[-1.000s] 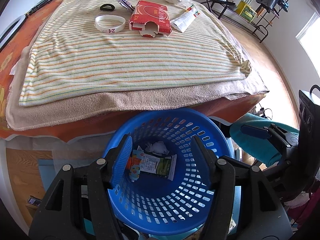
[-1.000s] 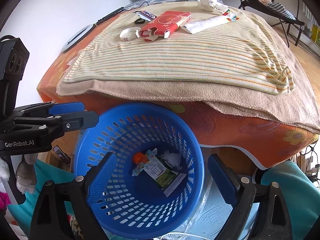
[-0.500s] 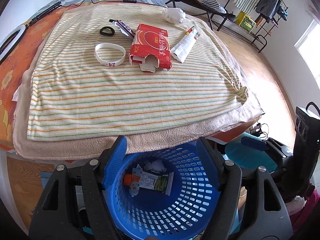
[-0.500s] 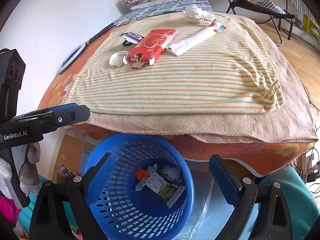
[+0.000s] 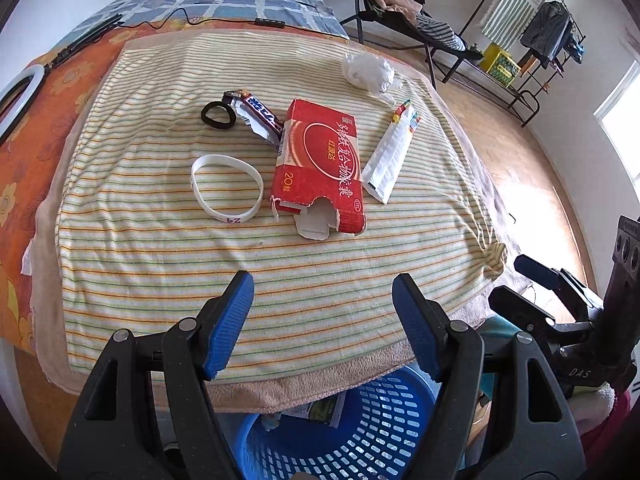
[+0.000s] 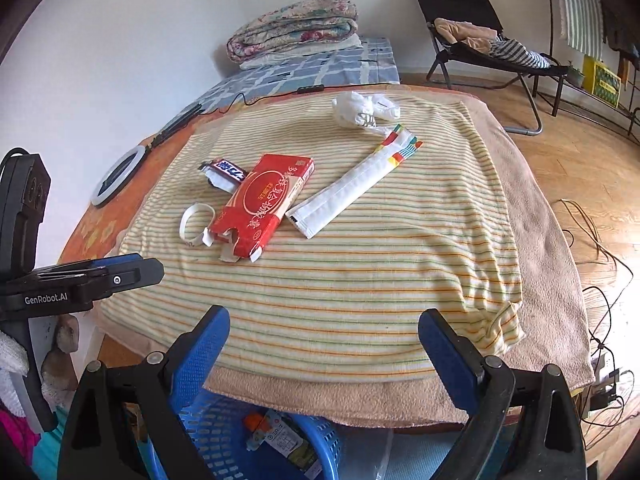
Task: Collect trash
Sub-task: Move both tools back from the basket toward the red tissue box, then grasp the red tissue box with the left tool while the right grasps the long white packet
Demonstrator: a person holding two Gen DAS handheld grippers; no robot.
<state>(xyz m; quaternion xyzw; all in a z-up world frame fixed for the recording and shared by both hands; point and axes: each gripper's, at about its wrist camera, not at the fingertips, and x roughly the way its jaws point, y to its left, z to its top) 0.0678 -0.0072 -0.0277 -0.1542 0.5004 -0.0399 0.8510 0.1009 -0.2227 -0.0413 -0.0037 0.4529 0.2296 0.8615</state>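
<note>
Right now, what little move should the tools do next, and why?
Probably reach the left tool forward toward the torn red box. Both tools are open and empty, the box lies nearest on the striped blanket, and the blue basket waits below the edge.

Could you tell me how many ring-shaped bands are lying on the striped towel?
2: a white wristband left of the red carton, and a black hair tie beyond it, beside the candy wrapper. None seem hidden.

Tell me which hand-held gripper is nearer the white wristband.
Left, by a modest margin. The left hand-held gripper sits just short of the white wristband; the right hand-held gripper hangs farther off, to its right.
</note>
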